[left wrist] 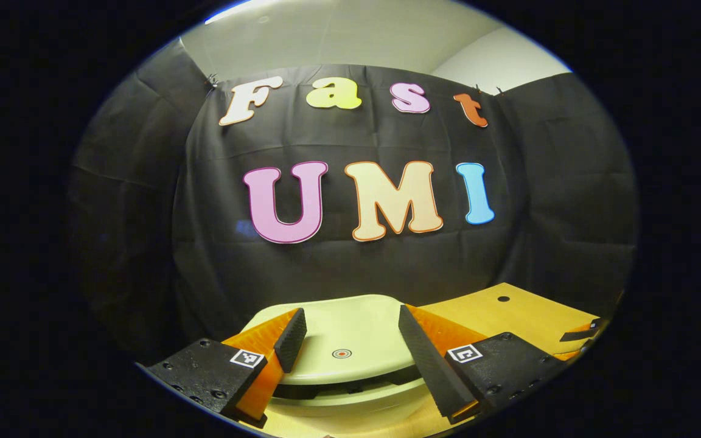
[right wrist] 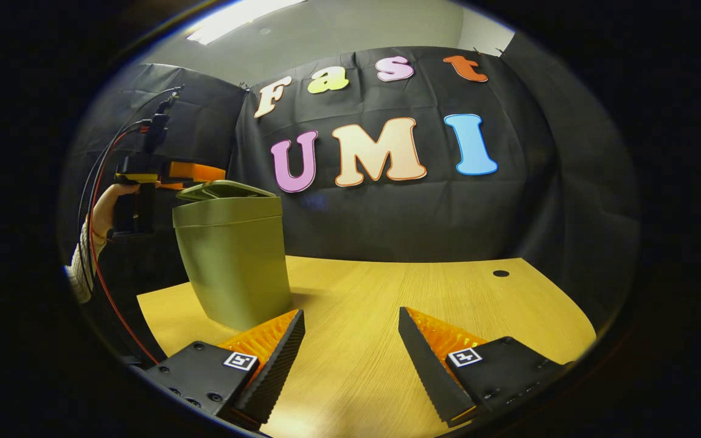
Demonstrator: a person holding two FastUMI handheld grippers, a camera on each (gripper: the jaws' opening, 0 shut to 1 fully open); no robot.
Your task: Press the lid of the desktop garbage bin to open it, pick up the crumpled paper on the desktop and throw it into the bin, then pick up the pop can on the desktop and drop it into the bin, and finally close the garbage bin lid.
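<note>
The green desktop bin (right wrist: 235, 261) stands upright on the wooden table (right wrist: 387, 292), left of centre in the right gripper view. Its lid (right wrist: 226, 190) sits slightly tilted, one edge raised above the rim. In the left gripper view the pale lid (left wrist: 350, 331), with a small red dot (left wrist: 342, 353), lies just below and between the fingers of my left gripper (left wrist: 350, 310), which is open. A dark gap shows under the lid's near edge. My right gripper (right wrist: 350, 311) is open above bare tabletop, right of the bin, holding nothing. A hand (right wrist: 110, 204) holds the left gripper (right wrist: 195, 173) over the lid.
Black cloth walls close in the table at the back and on both sides. A small dark hole (right wrist: 501, 273) marks the table's far right corner. Red and black cables (right wrist: 98, 182) hang from the left gripper. Bare wood stretches to the right of the bin.
</note>
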